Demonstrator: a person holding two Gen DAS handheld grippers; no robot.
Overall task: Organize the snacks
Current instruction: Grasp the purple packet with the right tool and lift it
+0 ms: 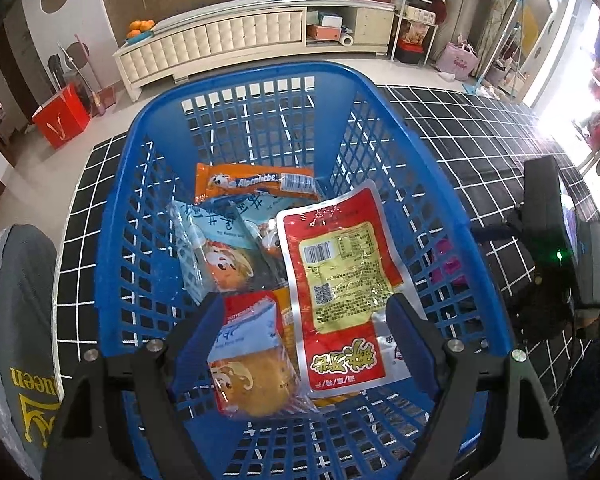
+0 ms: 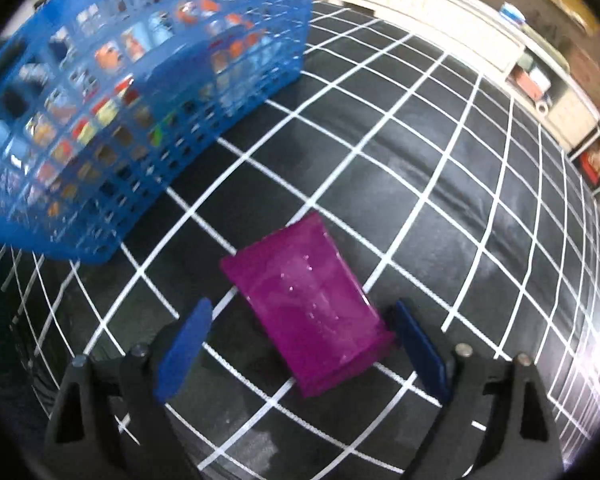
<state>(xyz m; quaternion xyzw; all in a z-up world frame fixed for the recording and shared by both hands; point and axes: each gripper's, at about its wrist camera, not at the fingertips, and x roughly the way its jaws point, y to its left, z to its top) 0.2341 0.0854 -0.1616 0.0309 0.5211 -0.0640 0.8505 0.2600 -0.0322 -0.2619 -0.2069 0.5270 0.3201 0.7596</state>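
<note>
While the left gripper is held spread over the basket, the right gripper is spread around a purple packet.

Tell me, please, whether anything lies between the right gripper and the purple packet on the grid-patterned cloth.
Nothing visible does. The flat magenta-purple plastic packet lies on the black, white-gridded cloth, directly before the open right gripper; the blue plastic lattice basket stands apart, to its left.

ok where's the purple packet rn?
Right wrist view: the purple packet lies flat on the checked cloth, outside the blue basket to its right, between the open right gripper's fingers.
</note>
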